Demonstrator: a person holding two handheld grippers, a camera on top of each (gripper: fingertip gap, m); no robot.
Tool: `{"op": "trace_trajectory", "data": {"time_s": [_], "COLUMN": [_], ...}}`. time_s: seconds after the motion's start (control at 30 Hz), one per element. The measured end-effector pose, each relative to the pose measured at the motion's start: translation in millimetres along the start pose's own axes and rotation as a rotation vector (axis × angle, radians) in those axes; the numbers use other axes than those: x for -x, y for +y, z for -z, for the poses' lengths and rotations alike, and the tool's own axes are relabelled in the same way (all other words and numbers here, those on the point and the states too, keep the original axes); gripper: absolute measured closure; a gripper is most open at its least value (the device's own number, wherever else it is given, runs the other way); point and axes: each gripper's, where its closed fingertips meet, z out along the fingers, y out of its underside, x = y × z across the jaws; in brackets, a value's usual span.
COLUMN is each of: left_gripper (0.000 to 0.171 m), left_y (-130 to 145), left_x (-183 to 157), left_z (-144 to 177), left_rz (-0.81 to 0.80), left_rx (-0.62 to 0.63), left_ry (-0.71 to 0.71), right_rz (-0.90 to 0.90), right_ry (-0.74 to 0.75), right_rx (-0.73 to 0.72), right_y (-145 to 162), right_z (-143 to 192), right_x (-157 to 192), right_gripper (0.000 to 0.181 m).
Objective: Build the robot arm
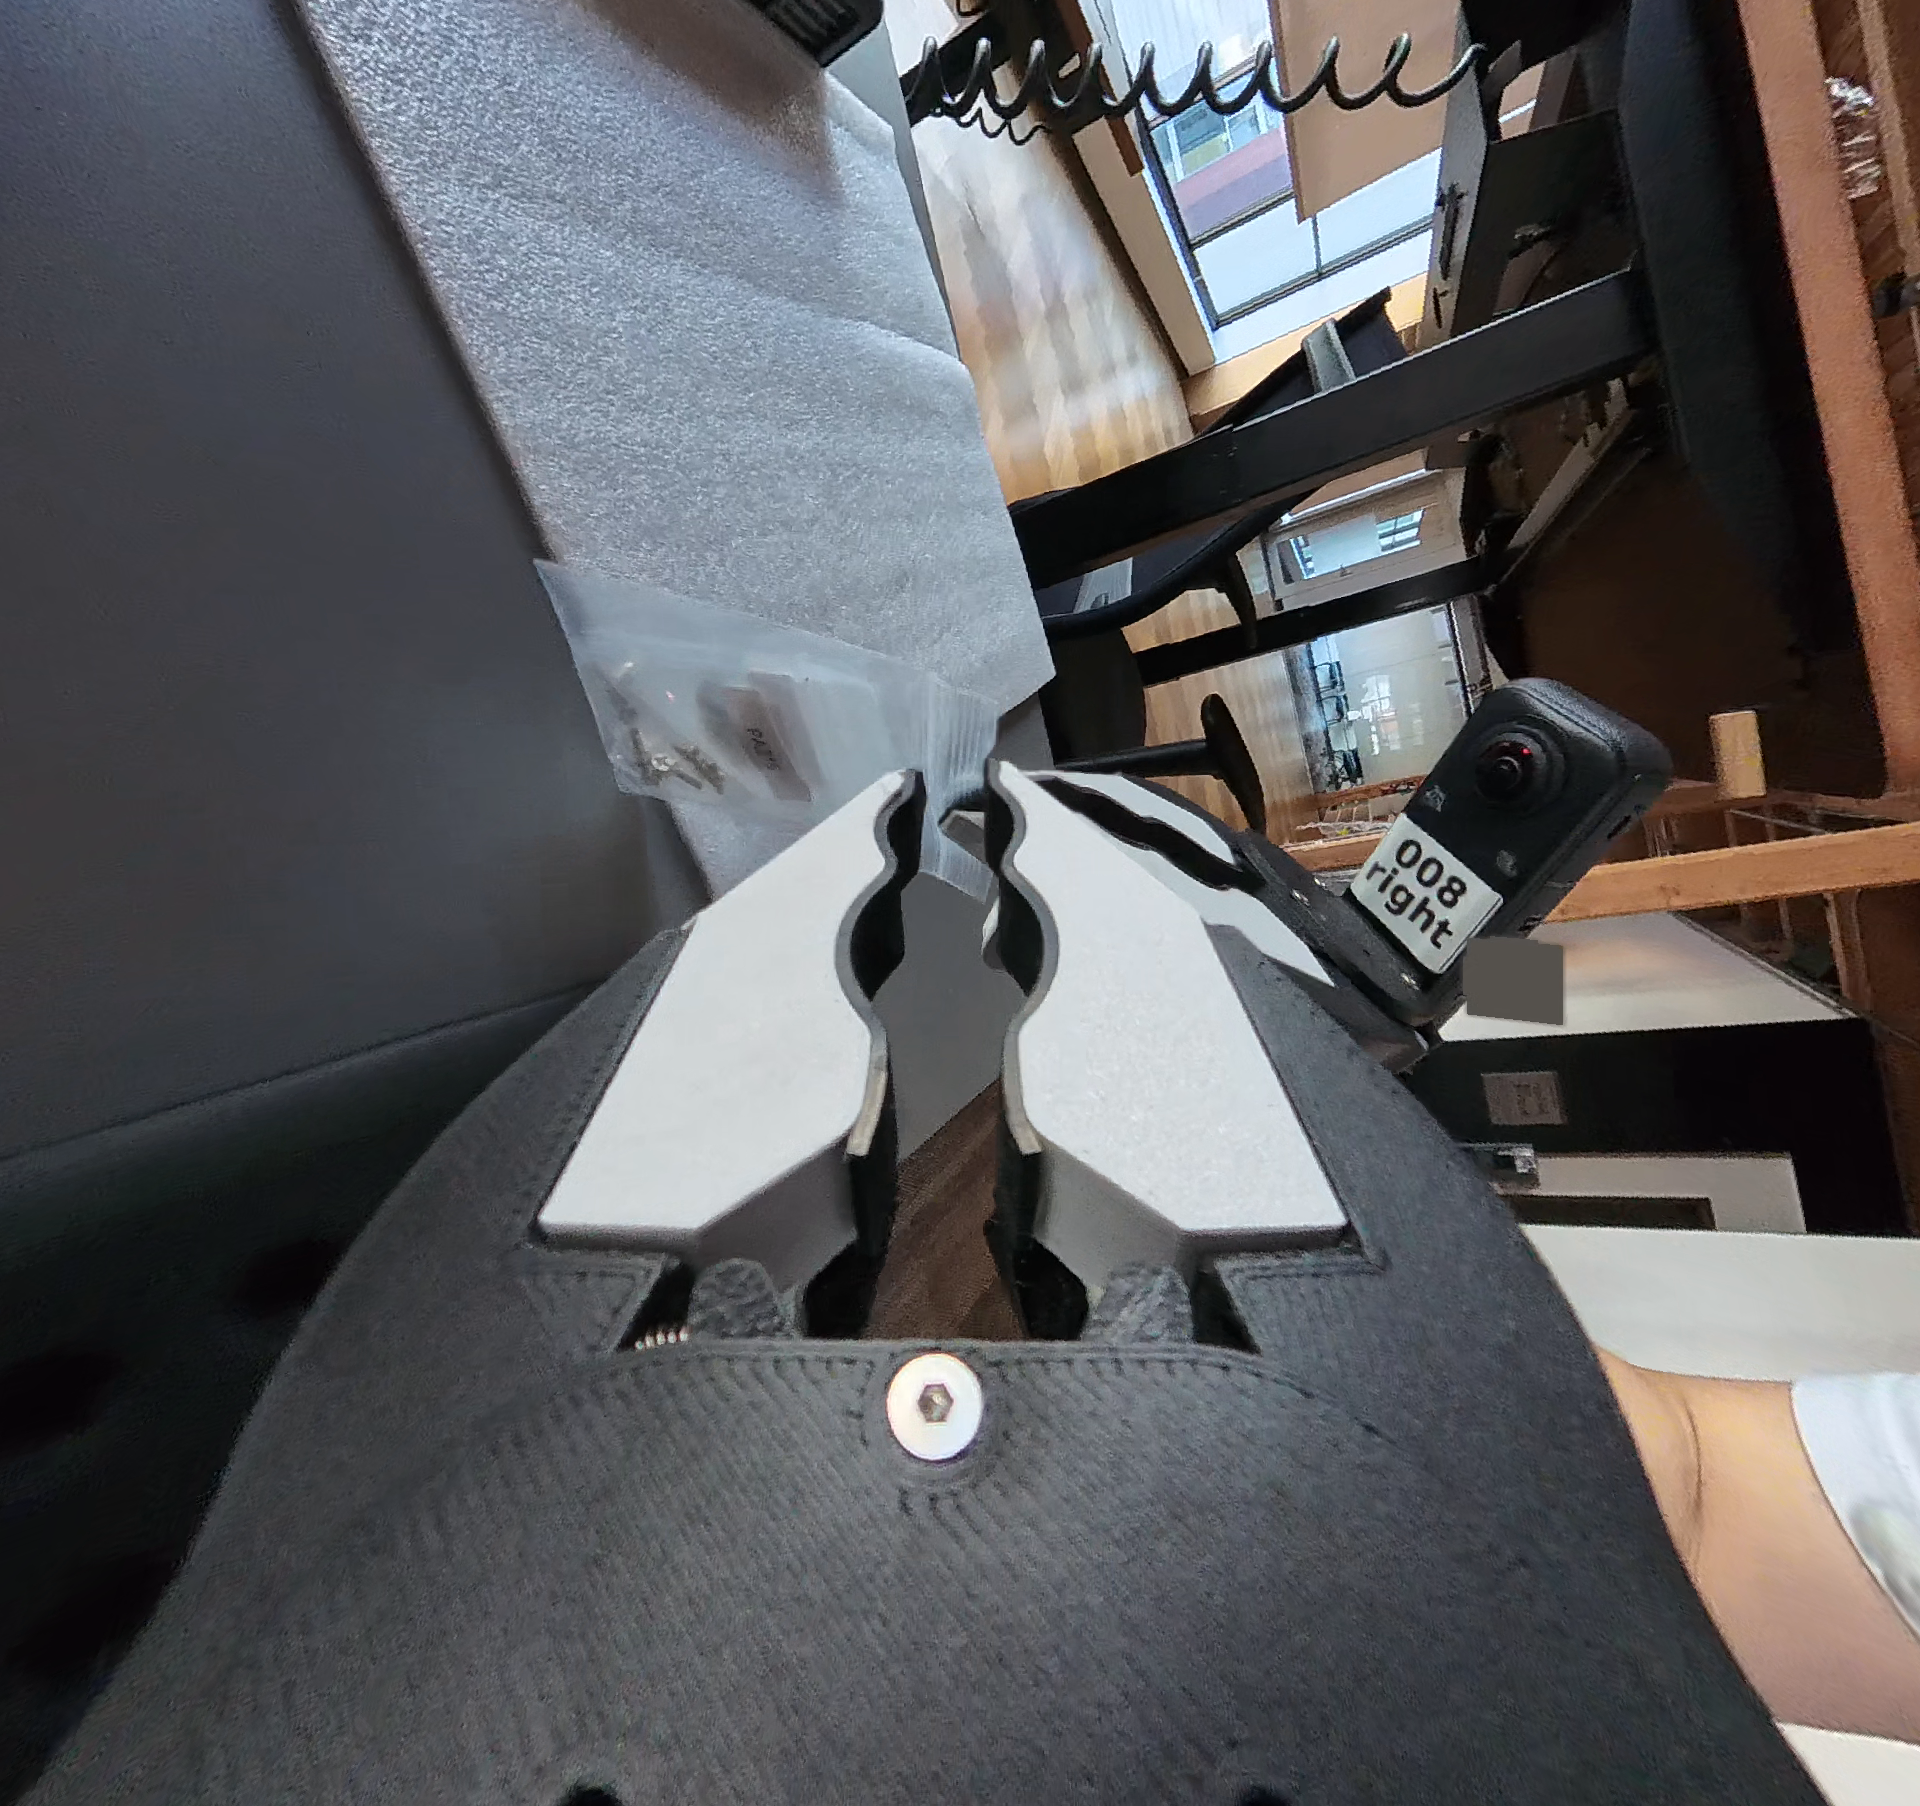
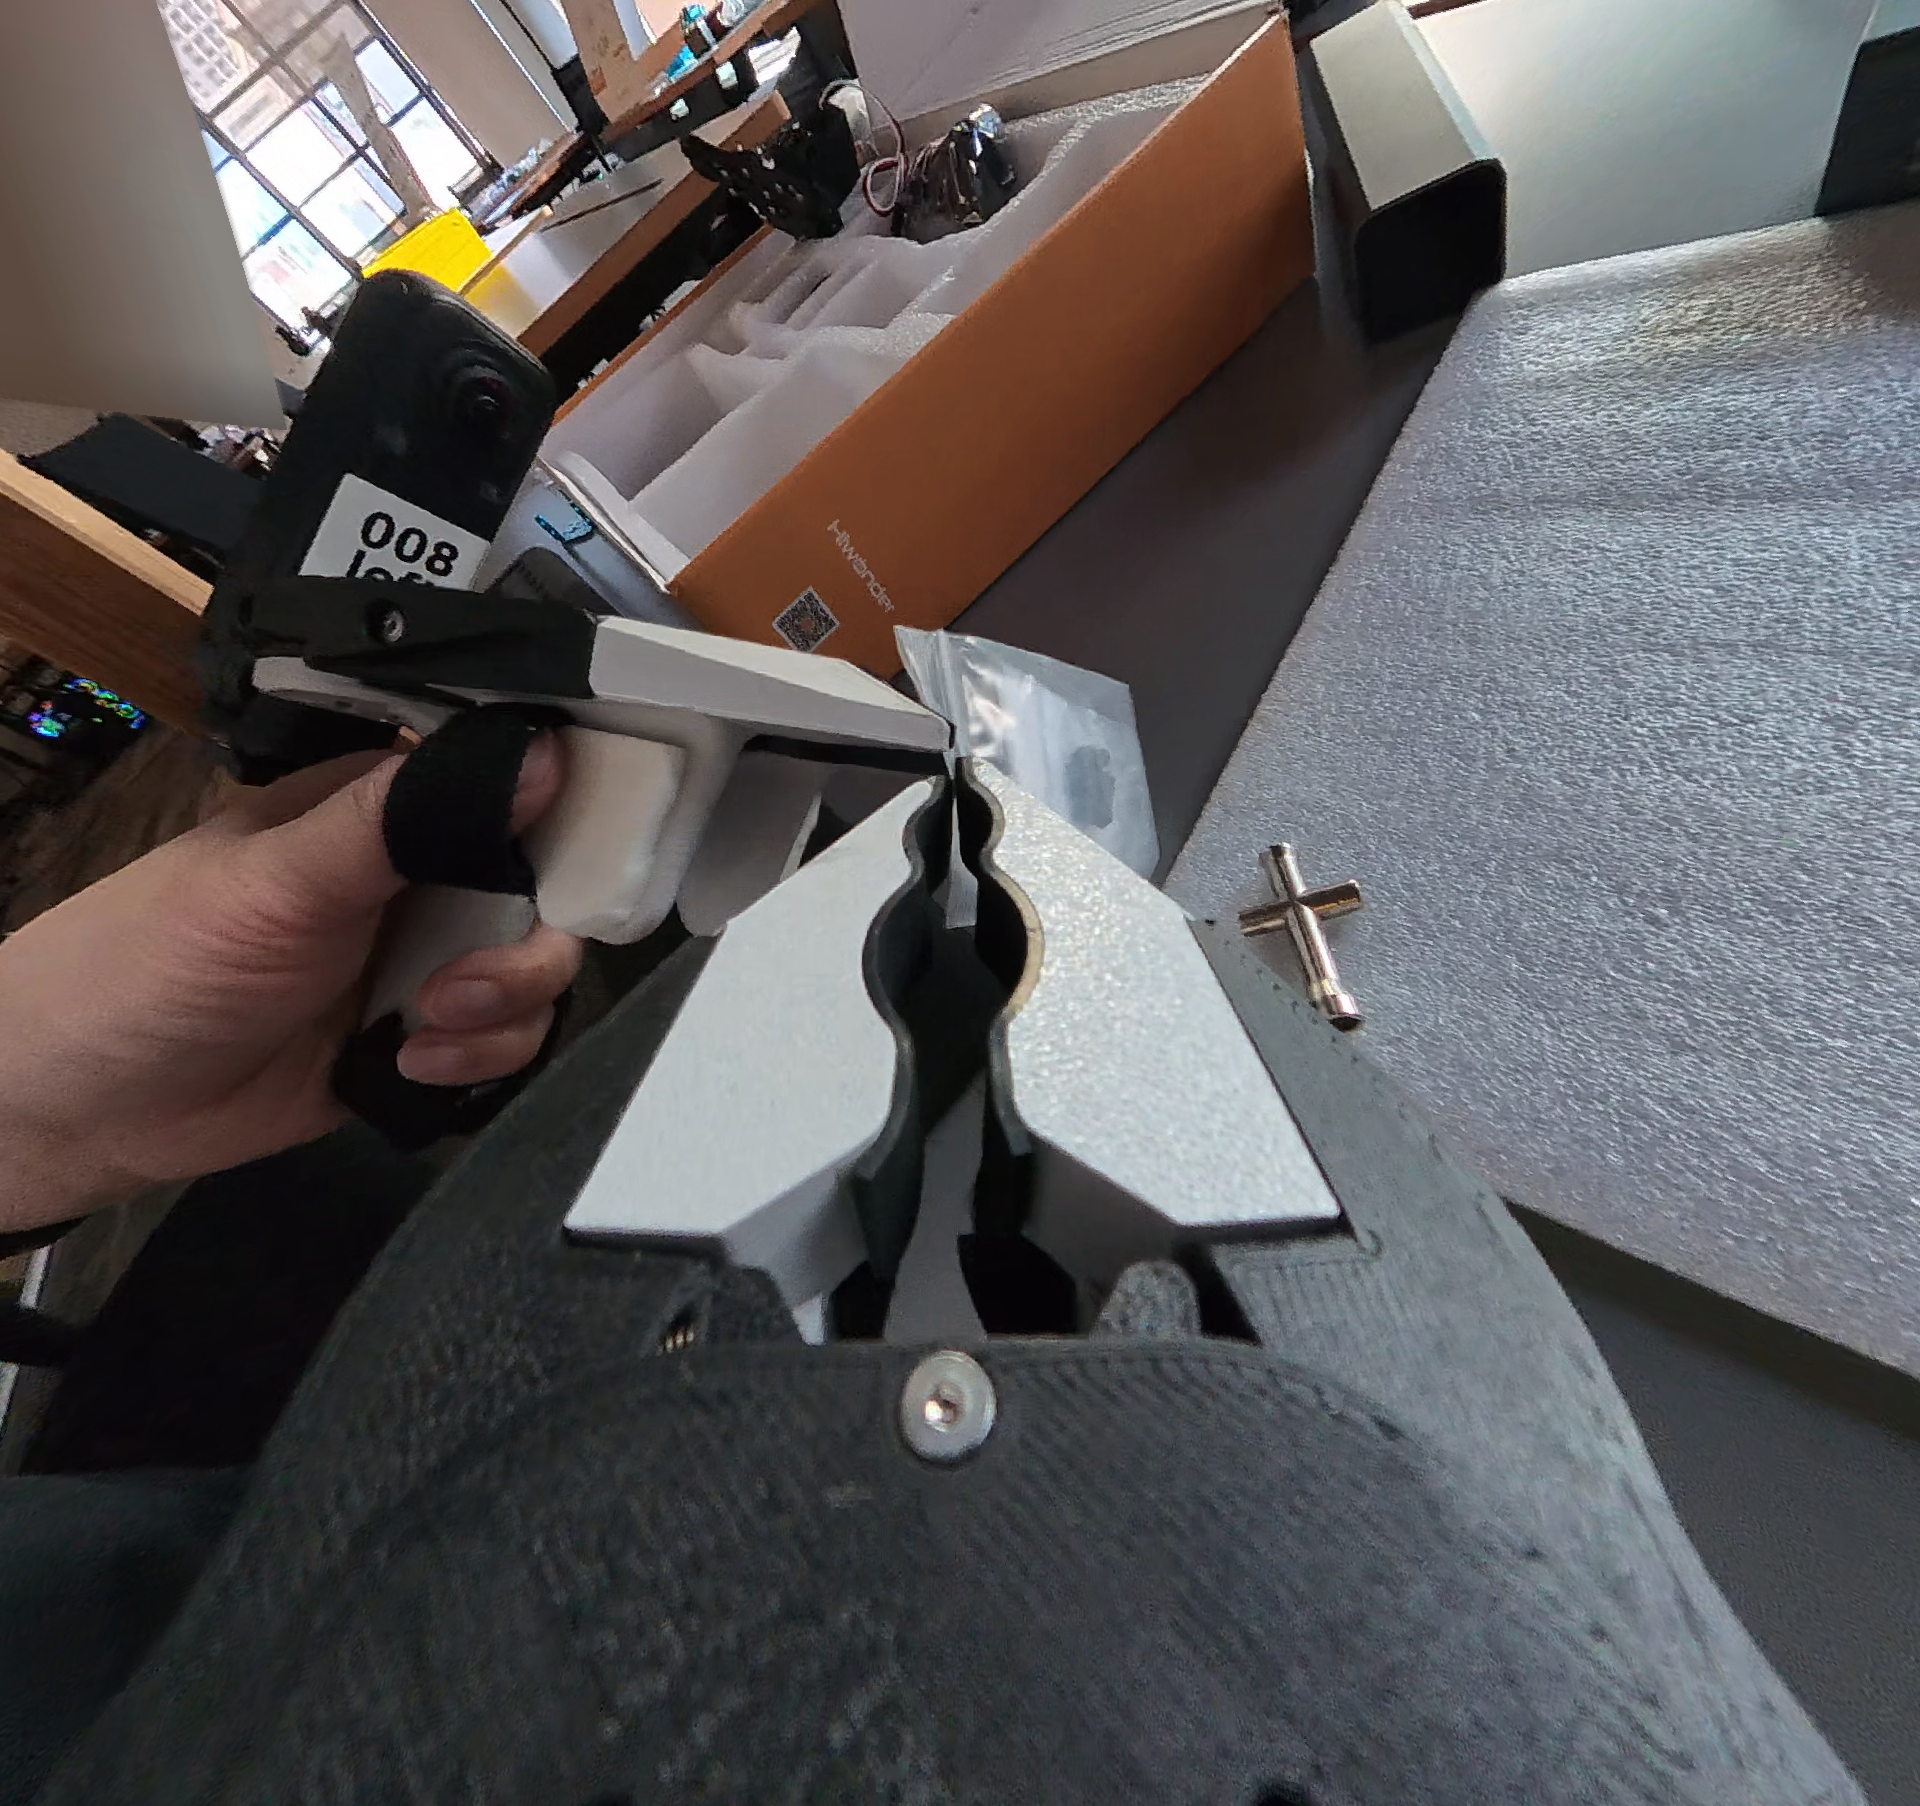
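Pinching clear zip bag [image 2: 1049, 748], screws inside: left gripper [image 1: 956, 806], right gripper [image 2: 958, 785]

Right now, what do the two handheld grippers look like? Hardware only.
Both match: the left gripper and right gripper have pale grey angular jaws with wavy black inner linings, set in a black ribbed printed body with one silver hex screw. Each carries a black wide-angle camera above a white label. The hand grips a white trigger handle through black fabric finger loops.

Clear zip bag [image 2: 1049, 769] of small screws, upright, pinched between both tools' tips.
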Motion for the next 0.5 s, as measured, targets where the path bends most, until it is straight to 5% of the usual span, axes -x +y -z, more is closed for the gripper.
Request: {"op": "trace_trajectory", "data": {"time_s": [0.5], "left_gripper": [0.167], "left_y": [1.2], "left_x": [-6.9], "left_z": [-4.1], "left_rz": [0.019], "left_rx": [0.0], "left_ry": [0.138], "right_rz": [-0.212], "right_ry": [-0.253], "right_rx": [-0.008], "right_y": [-6.8], "right_z": [6.8], "right_x": [2.2], "right_gripper": [0.179]}}
